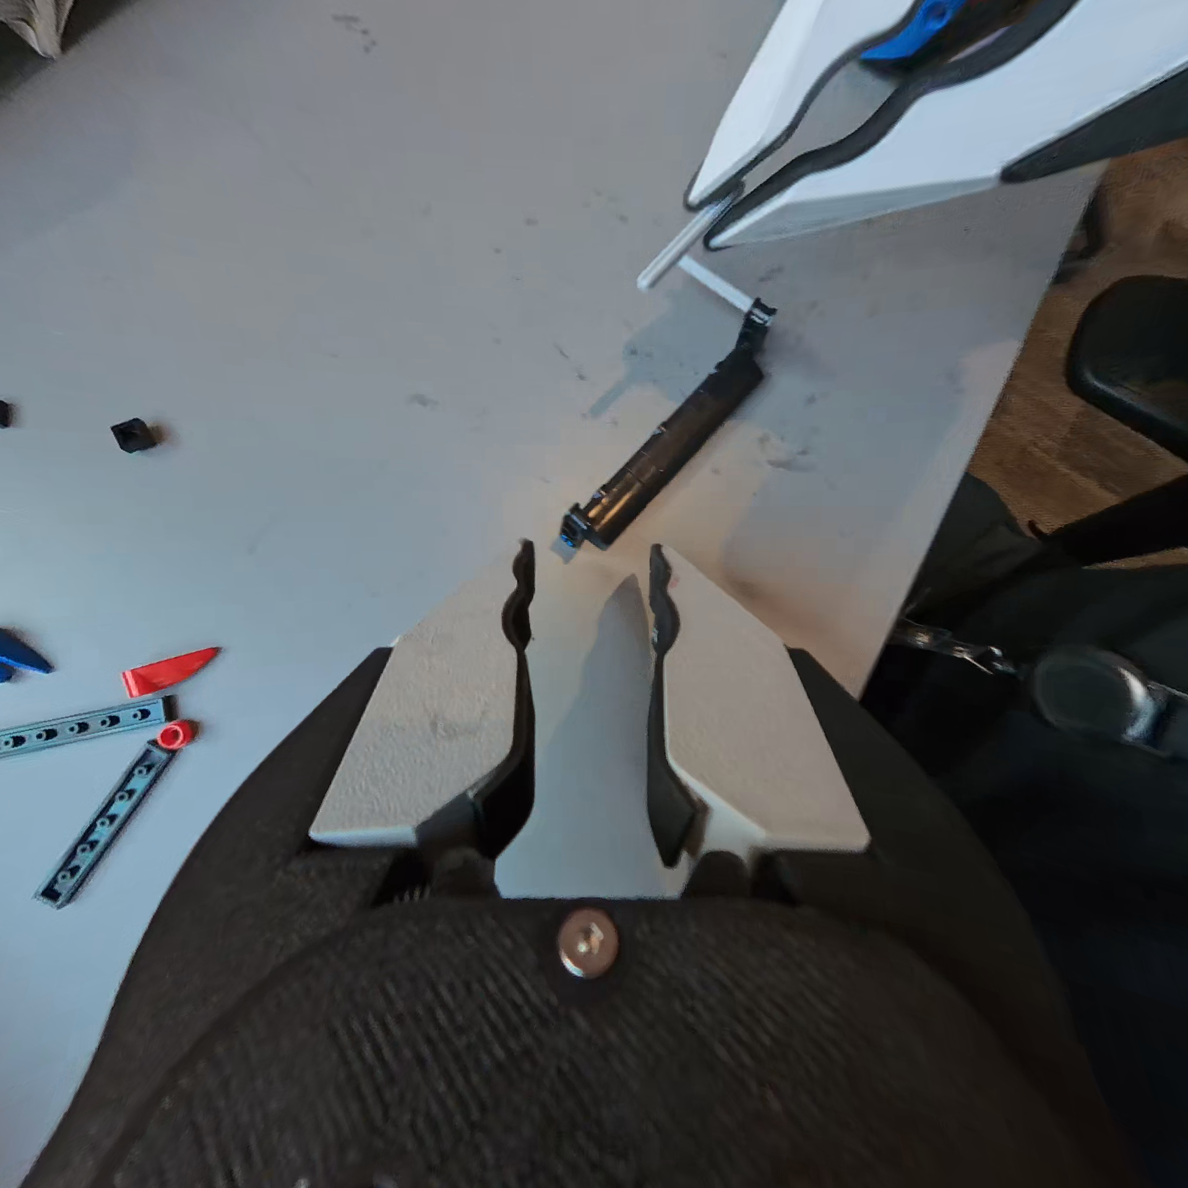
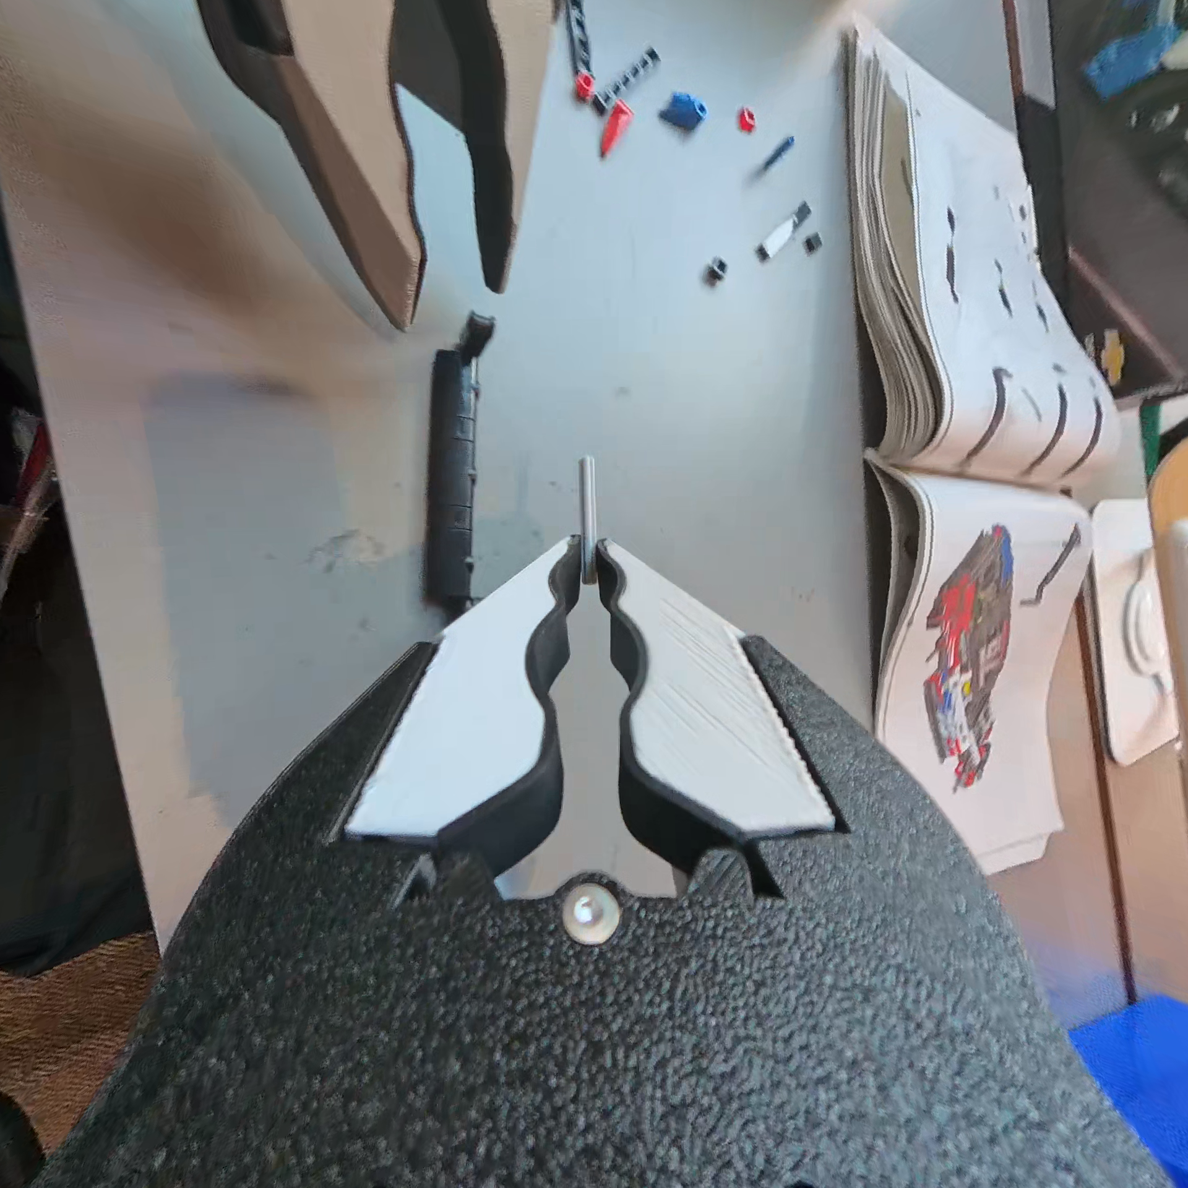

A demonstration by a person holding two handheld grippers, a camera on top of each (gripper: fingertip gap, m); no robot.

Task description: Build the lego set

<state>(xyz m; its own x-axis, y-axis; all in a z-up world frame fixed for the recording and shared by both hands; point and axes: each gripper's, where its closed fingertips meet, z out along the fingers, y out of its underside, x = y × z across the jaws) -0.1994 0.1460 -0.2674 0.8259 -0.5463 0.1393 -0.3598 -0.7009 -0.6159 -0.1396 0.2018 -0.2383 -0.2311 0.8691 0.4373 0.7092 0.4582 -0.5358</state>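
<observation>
Pinching a thin grey rod (image 2: 586,514) at its very tips, the right tool (image 2: 586,559) holds the piece pointing toward 12 o'clock, its free end clear of the white surface (image 2: 675,398). In the left wrist view the same rod (image 1: 675,247) juts from the right tool (image 1: 720,212) at 1 o'clock, with a second pale bar (image 1: 717,281) lying on the surface just below it.

The left tool (image 1: 591,553) stands spread with nothing between its fingers, hovering over the surface (image 1: 321,225) near its edge. Just beyond its tips, toward 1 o'clock, lies a long black assembly (image 1: 668,450), flat and slanted, a clip-like end at each extremity. From the right wrist view that black assembly (image 2: 453,476) sits at 10 o'clock of the right tool, and the left tool (image 2: 450,289) hangs at 11 o'clock.

Loose pieces lie at 9 o'clock in the left wrist view: a red wedge (image 1: 170,672), two grey studded plates (image 1: 83,729), a red round stud (image 1: 175,734), a small black cube (image 1: 134,435). An open instruction booklet (image 2: 964,386) lies at 2 o'clock of the right tool.
</observation>
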